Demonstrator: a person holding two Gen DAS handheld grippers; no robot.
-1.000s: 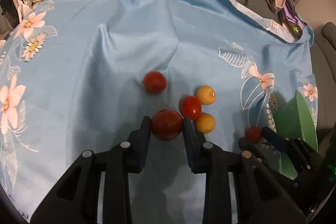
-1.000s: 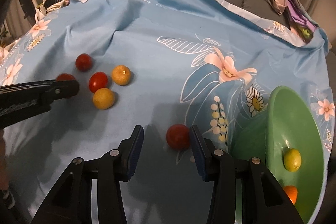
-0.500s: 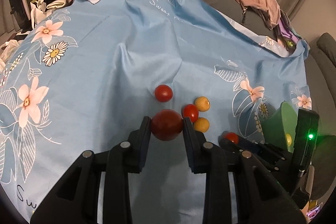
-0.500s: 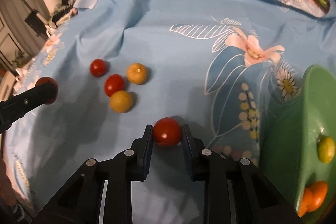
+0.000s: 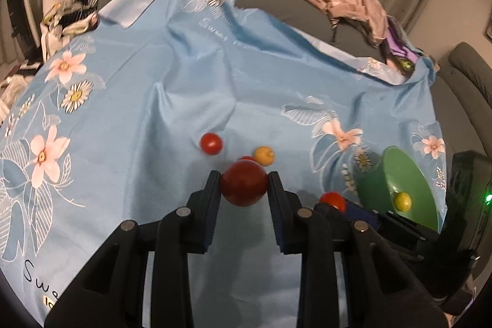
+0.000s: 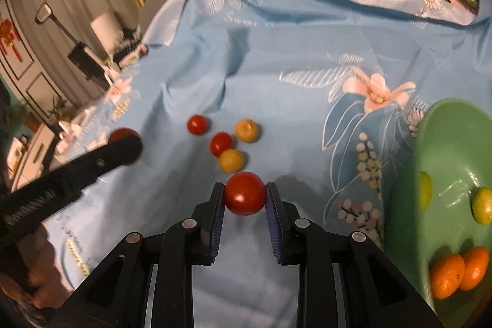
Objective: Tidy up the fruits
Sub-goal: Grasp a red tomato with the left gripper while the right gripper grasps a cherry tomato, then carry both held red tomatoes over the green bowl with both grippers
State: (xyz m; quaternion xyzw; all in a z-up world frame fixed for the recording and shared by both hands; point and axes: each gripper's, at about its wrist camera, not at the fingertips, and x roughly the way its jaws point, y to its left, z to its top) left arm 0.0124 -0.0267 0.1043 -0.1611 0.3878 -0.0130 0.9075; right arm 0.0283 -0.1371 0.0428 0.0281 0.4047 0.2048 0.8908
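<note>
While the left claw (image 5: pixel 244 188) pinches a dark red tomato (image 5: pixel 244 186) between its pads, the right claw (image 6: pixel 245 197) clamps a brighter red tomato (image 6: pixel 245 193) the same way, each fruit sitting at the fingertips, above the blue floral cloth (image 6: pixel 292 82). Just beyond the right claw lie four loose fruits: a yellow one (image 6: pixel 231 160) nearest, then a red (image 6: pixel 220 143), another yellow (image 6: pixel 246 130) and a red (image 6: pixel 197 124). Toward the cloth's right edge a green bowl (image 6: pixel 446 149) holds yellow-green and orange fruits.
</note>
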